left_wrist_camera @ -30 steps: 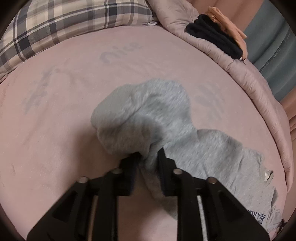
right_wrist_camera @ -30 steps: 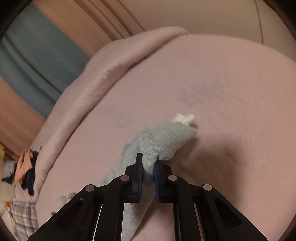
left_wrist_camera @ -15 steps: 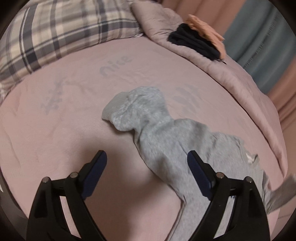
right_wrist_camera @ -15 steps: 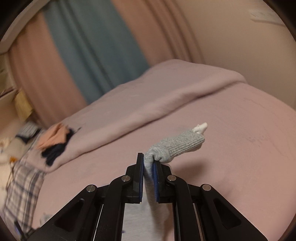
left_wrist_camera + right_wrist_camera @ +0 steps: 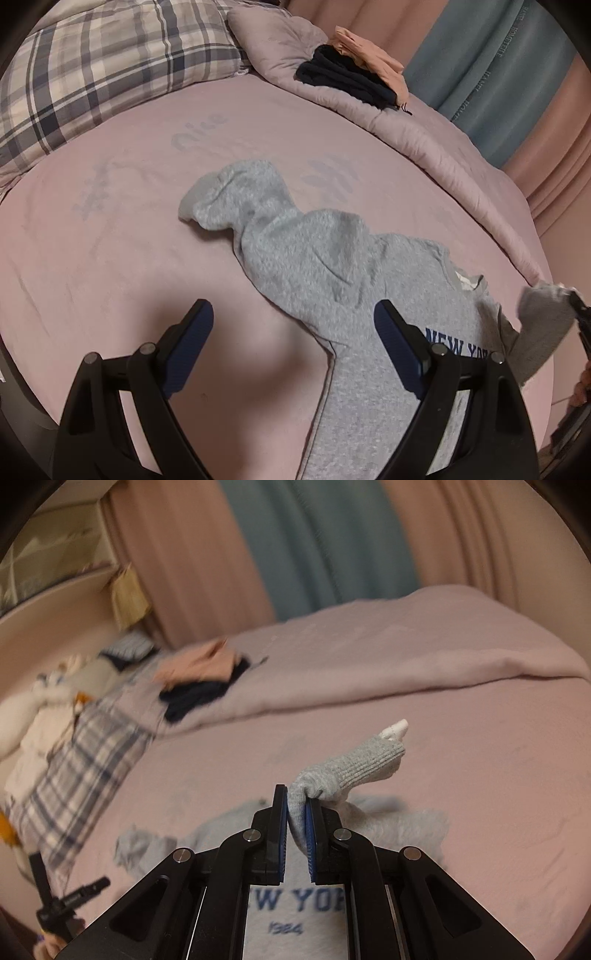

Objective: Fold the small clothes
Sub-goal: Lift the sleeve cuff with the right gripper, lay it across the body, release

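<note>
Left wrist view: the left claw [image 5: 293,334] stands wide apart and released above the pink bed [image 5: 110,258], nothing between its blue pads; its jaws have just been opening. The grey sweatshirt [image 5: 351,306] lies front-up on the bed below it, "NEW YORK" lettering showing by the right pad. One sleeve [image 5: 243,199] is stretched out towards the plaid pillow [image 5: 92,70], its cuff lying flat, which suggests it was laid there to spread the garment before folding. At the right edge the other sleeve [image 5: 543,317] is lifted off the bed by the right claw, seen only as a dark sliver. A dark and orange pile of clothes [image 5: 354,77] sits on the bunched duvet [image 5: 424,133] behind, well apart from the work.

Right wrist view: the right claw [image 5: 297,808] is clenched on the sweatshirt's second sleeve [image 5: 347,771] just behind the ribbed cuff [image 5: 376,755], which sticks out beyond the pads in the air with a white tag at its tip. Holding near the cuff lets the sleeve be drawn straight, probably to lay it out or fold it across the body [image 5: 295,904] lying below. The left claw [image 5: 70,897] shows at the lower left, off the cloth.
</note>
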{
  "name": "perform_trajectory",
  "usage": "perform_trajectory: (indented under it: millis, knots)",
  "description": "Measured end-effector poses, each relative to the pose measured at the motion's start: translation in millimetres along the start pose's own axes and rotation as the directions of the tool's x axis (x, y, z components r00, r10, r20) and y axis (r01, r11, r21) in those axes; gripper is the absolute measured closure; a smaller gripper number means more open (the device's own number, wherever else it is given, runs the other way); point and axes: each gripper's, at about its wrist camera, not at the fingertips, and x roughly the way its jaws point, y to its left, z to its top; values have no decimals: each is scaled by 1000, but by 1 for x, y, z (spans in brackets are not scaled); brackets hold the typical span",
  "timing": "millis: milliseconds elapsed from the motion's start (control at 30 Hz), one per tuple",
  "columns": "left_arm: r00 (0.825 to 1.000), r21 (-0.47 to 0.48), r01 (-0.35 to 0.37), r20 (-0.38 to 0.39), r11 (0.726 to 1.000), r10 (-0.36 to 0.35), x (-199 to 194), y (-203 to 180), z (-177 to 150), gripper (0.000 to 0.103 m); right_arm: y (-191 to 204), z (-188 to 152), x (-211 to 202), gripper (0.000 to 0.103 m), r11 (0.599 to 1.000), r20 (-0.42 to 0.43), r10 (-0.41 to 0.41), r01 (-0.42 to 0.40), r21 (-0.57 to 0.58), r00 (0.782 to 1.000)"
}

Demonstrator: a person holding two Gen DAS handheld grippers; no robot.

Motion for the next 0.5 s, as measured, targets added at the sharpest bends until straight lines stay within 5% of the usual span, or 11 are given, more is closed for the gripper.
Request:
perform_trajectory:
  millis: [200, 433, 500]
  knots:
    - [999, 5, 0, -43, 1000, 0, 12, -1, -10, 14, 48, -39, 56, 93, 982, -133, -88, 63, -179, 987]
    - [997, 45, -2, -79, 999, 5, 23, -10, -15, 14, 77, -92, 96, 93, 930, -280, -163, 52, -364, 946]
    - [997, 44, 2, -82, 999, 2, 24, -10, -16, 14, 86, -100, 96, 81, 917, -306, -152, 20, -397, 940]
